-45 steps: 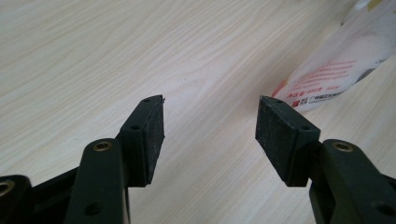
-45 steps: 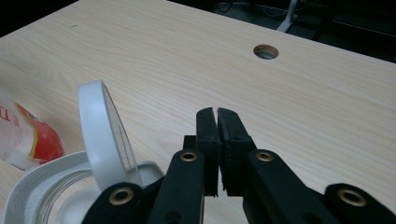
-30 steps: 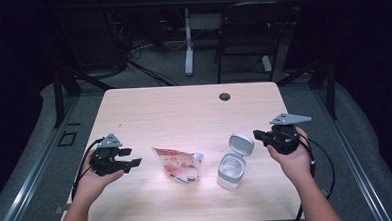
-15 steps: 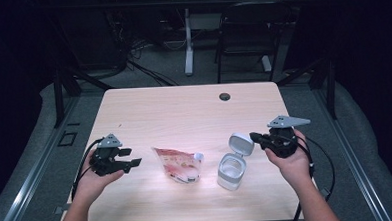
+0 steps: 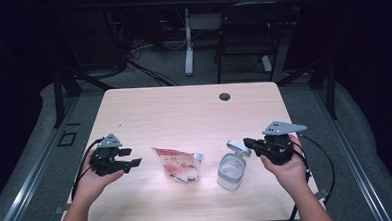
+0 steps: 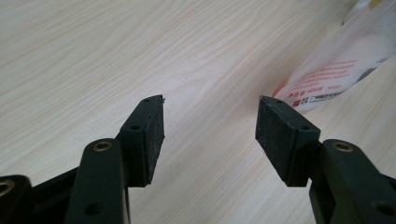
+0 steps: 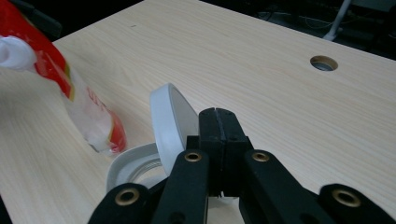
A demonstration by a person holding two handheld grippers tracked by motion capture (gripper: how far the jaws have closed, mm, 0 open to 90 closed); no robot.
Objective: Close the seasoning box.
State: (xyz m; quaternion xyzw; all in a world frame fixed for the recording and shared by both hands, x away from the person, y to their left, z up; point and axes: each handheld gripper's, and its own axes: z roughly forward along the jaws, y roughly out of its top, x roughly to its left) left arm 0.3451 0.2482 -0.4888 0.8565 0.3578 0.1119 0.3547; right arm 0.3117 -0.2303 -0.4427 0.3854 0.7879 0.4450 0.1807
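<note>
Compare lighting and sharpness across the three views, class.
High view: bright light-wood table amid dark surroundings, glare on the red-and-white plastic pouch. Left gripper view: evenly lit, pouch overexposed. Right gripper view: pouch soft, white flip-lid jar sharper.

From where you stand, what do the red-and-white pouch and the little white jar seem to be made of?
Pouch: probably thin plastic film, glossy; it shines under the light and is printed red and white, with a white screw cap. Jar: likely smooth, matte white plastic, its hinged lid flipped open.
</note>
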